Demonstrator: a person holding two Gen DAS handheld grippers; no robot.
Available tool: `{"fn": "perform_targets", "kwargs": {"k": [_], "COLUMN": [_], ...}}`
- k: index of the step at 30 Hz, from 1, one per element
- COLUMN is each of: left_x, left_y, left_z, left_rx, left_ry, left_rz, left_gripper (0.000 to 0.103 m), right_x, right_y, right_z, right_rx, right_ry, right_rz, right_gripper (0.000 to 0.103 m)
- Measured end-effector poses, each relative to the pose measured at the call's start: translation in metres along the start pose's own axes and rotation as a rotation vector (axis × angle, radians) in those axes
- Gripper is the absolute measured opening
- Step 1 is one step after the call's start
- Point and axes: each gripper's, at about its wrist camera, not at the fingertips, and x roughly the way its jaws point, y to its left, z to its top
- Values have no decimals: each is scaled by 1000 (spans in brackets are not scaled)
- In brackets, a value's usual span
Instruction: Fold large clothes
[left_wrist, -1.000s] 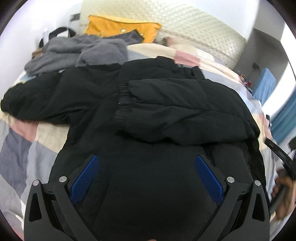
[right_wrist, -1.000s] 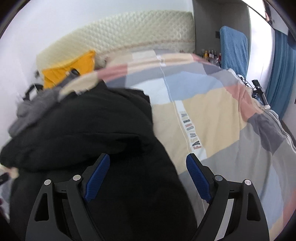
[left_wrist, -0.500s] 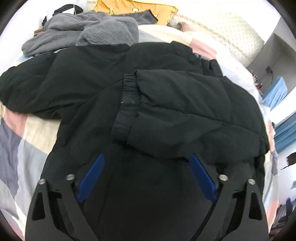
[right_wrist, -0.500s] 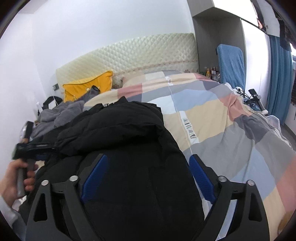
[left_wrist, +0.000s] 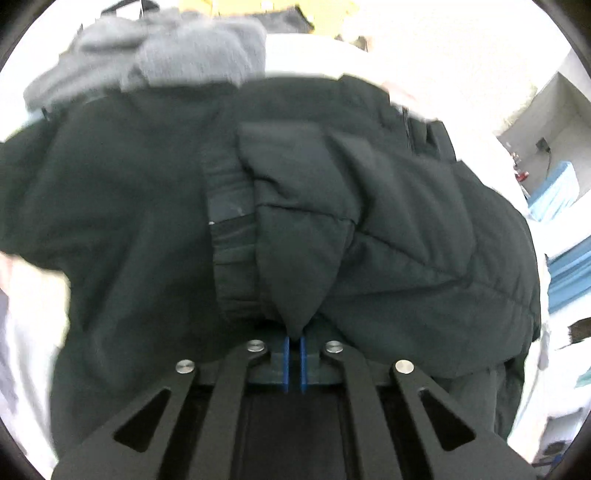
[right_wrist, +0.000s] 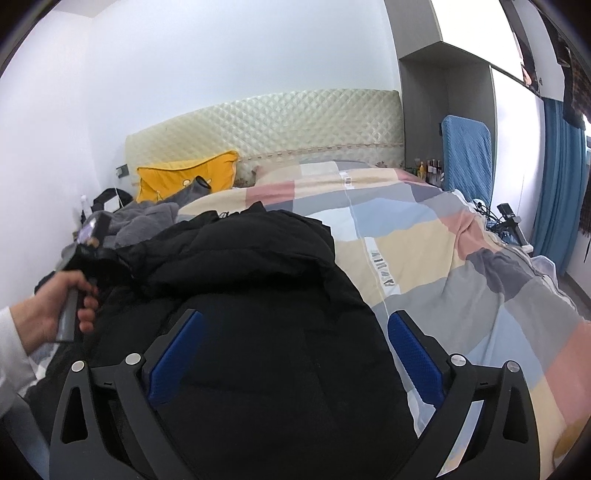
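A black padded jacket (right_wrist: 258, 266) is spread over the left side of the bed, on a patchwork quilt (right_wrist: 424, 236) of pink, cream, blue and grey blocks; one sleeve (left_wrist: 369, 229) is folded across the body, its elastic cuff (left_wrist: 231, 236) lying near the middle of the garment.

The left gripper (left_wrist: 293, 345) is closed, its two blue pads pressed nearly together on a pinched peak of the sleeve's padded fabric just beside the cuff — the cloth is drawn into a point that runs down between the pads. In the right wrist view the person's left hand (right_wrist: 59, 306) is seen wrapped round that gripper's handle at the jacket's left edge, though the tool itself is blurred there.

The right gripper (right_wrist: 293, 343) is held wide open, blue pads (right_wrist: 175, 354) well apart, above the near part of the jacket close to its right edge; whether the pads touch the cloth cannot be made out.

Beyond the jacket, toward the headboard (right_wrist: 266, 125), a grey fleece garment (left_wrist: 166, 55) lies bunched, touching the jacket's far edge — a yellow pillow (right_wrist: 184, 179) sits behind it.
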Motion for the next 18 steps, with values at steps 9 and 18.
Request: {"fn": "perform_targets", "kwargs": {"k": [9,18], "left_x": [-43,-128], "left_y": [16,88], "left_z": [15,41], "left_rx": [66,56], "left_ry": [-36,-160], "left_rz": [-58,-58], "left_gripper": [24,76], "right_x": [-6,-6], "right_y": [3,11], "right_z": [0,-1], "right_rx": [-8,-41], "right_ry": [-52,-65], "right_rz": [11,-1], "right_gripper": [100,100]}}
